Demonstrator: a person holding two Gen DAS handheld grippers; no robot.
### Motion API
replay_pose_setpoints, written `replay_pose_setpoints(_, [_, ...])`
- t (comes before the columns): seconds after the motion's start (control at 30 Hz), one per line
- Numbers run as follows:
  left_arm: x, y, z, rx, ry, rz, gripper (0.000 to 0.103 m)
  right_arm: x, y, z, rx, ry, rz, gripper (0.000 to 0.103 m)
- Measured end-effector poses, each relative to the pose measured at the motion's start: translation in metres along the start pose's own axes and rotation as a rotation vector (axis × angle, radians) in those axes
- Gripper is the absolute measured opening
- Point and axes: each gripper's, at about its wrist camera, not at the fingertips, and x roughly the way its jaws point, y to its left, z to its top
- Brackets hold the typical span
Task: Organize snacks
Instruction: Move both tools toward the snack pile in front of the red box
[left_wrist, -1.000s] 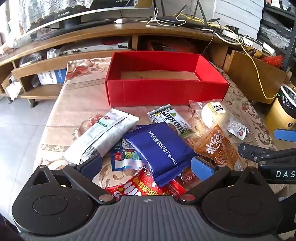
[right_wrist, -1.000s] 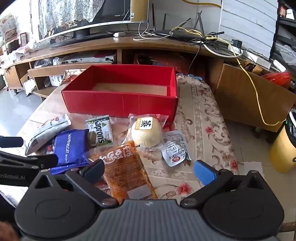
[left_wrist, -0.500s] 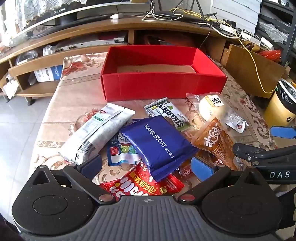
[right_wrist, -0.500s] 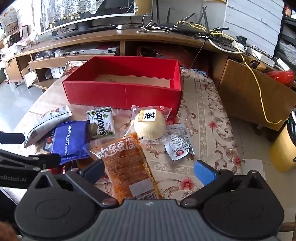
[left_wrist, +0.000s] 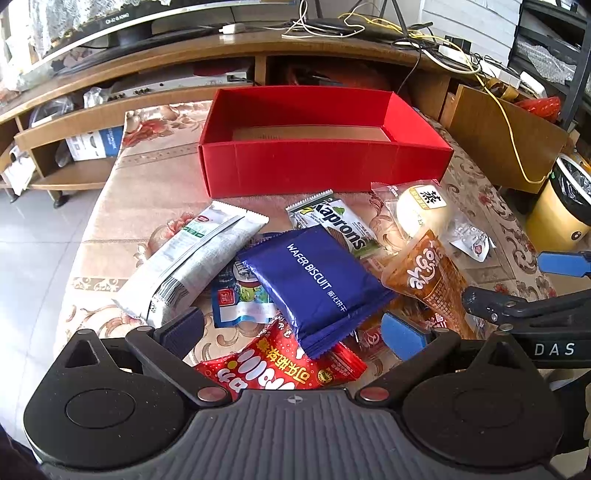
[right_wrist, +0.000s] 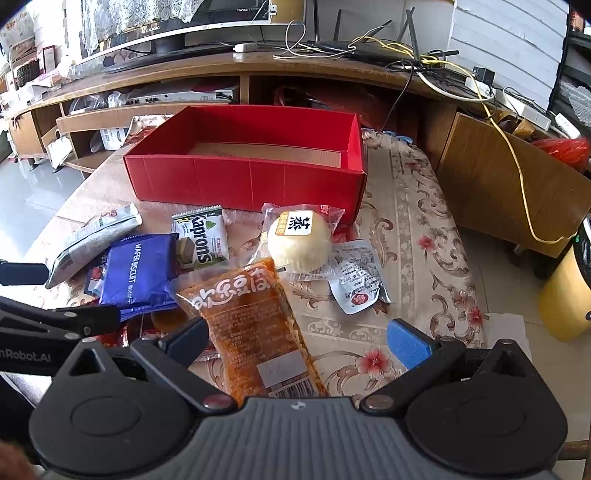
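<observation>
Since a second ago both grippers have eased down and forward: the snack pile and red box (left_wrist: 325, 162) sit lower and larger in both views; no snack has shifted. Left gripper (left_wrist: 291, 330) jaws wide open, holding nothing, hovering over the blue wafer biscuit pack (left_wrist: 314, 280) and the red candy bag (left_wrist: 273, 363) at 6 o'clock of the pile. Right gripper (right_wrist: 295, 338) jaws also spread wide, empty, straddling the orange snack bag (right_wrist: 251, 328).

Pile on the counter (right_wrist: 417, 229), in front of the box: white-green pack (left_wrist: 192, 258) at 9 o'clock, Kaprons wafer (left_wrist: 332, 225) at 12, wrapped bun (right_wrist: 299, 240) at 1 o'clock near the box's right corner, small silver sachet (right_wrist: 356, 280) at 3, just beside the bun wrapper. Box interior shows only its cardboard floor.

Room: bare cloth right of the sachet to the counter's right edge, and at 9–10 o'clock left of the box. Yellow bin (left_wrist: 557, 210) stands off the right edge.
</observation>
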Motion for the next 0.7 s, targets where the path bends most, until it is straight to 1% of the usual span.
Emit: replay_pose_setpoints(0.7, [0.0019, -0.0016, -0.0016, 0.007, 0.013, -0.015, 0.103, 0.0066, 0.0022, -0.0009, -0.016, 0.036, 0.005, 0.100])
